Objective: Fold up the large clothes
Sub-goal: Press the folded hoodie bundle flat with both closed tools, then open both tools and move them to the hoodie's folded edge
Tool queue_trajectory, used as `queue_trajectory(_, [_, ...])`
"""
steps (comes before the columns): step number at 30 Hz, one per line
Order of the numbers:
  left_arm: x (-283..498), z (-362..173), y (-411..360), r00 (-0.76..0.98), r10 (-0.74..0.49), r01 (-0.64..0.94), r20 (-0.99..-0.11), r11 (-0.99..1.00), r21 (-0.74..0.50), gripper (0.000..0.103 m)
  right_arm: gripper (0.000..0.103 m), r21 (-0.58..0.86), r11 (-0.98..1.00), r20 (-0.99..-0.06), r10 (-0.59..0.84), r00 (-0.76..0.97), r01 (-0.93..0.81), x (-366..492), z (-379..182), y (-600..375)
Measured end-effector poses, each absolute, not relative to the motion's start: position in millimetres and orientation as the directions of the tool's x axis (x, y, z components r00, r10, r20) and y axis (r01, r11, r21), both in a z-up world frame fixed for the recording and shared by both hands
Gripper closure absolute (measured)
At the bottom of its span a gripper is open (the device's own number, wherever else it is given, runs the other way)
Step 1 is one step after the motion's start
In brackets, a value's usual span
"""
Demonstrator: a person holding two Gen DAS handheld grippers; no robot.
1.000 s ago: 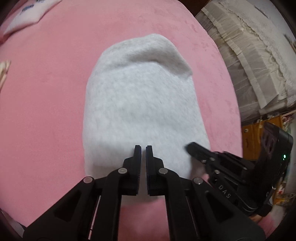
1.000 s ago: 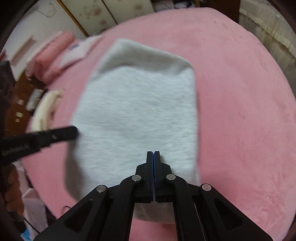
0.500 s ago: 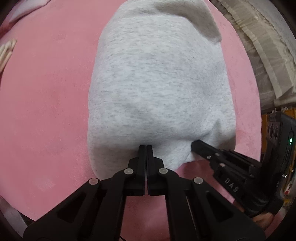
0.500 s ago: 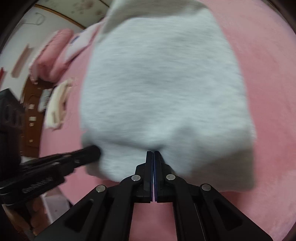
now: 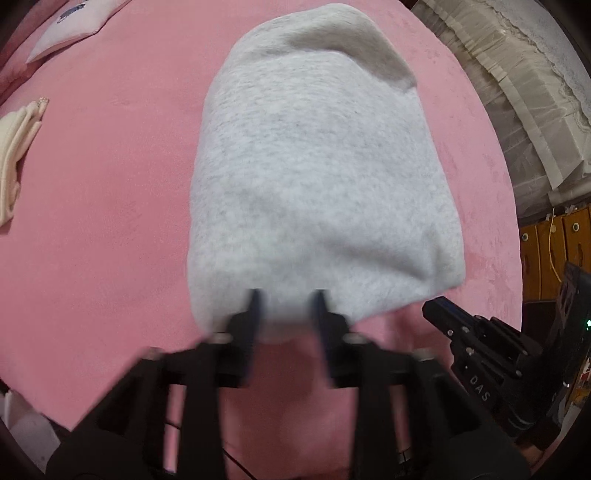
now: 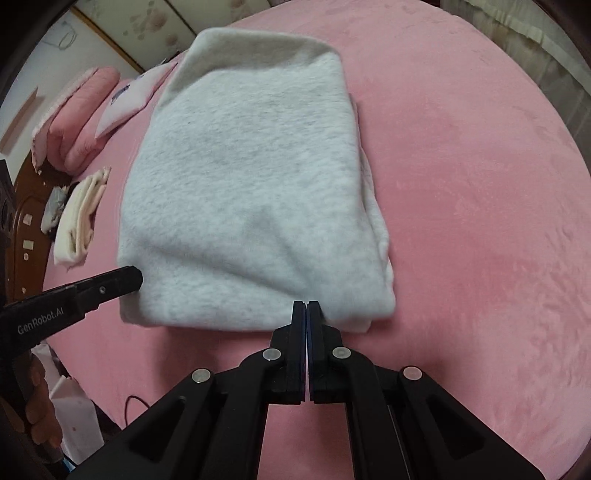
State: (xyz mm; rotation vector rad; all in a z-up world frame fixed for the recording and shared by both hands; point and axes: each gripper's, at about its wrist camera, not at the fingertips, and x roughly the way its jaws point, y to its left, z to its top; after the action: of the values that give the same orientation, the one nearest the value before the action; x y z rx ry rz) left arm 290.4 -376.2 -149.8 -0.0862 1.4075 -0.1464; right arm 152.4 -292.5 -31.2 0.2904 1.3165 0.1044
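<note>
Left wrist view: a folded grey fleece garment (image 5: pixel 317 192) lies flat on a pink bedspread (image 5: pixel 110 192), stretching from mid-frame up toward the top, w/ a darker lining flap showing at its far end. The left gripper (image 5: pixel 288 306) comes up from the bottom edge, motion-blurred; its jaws have just been opening and now stand spread, the 2 tips over the garment's near hem, hem fabric showing between them but not pinched. At lower right the right gripper (image 5: pixel 434 309) pokes in, tip just beside the garment's near right corner; can't tell from here if it touches. A cream folded cloth (image 5: pixel 14 155) sits at the left edge, a white pillow (image 5: pixel 74 26) at top left, pale lace curtains (image 5: pixel 517 92) at right. Right wrist view: same grey garment (image 6: pixel 251 177) fills the centre on the pink bedspread (image 6: pixel 480 184), layers stacked along its right side. The right gripper (image 6: pixel 306 308) rises from the bottom; its jaws have just been opening but are only a thin slit apart, tips right at the near hem close to the right corner, nothing visibly pinched. The left gripper (image 6: pixel 133 278) enters from the left, tip touching the garment's near left corner. A person's hand (image 6: pixel 33 398) shows at lower left. The cream cloth (image 6: pixel 81 218) lies left of the garment, pink pillows (image 6: pixel 77 125) further back.
</note>
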Motion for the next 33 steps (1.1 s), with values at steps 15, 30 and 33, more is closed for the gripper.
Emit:
queue_trajectory(15, [234,-61,-321,0.210,-0.051,0.051,-0.976,0.998,-0.041,0.032,0.015,0.126,0.969,-0.959,0.065,0.274,0.213,133,83,-221])
queue_trajectory(30, [241,-18,-324,0.293,-0.041,0.059,-0.955,0.998,-0.025,0.028,0.013,0.110,0.987,-0.959,0.074,0.275,0.119,149,128,-196])
queue_trajectory(33, [243,-18,-323,0.291,-0.042,0.046,-0.956,0.998,-0.030,0.028,0.013,0.115,0.988,-0.959,0.082,0.273,0.107,152,130,-194])
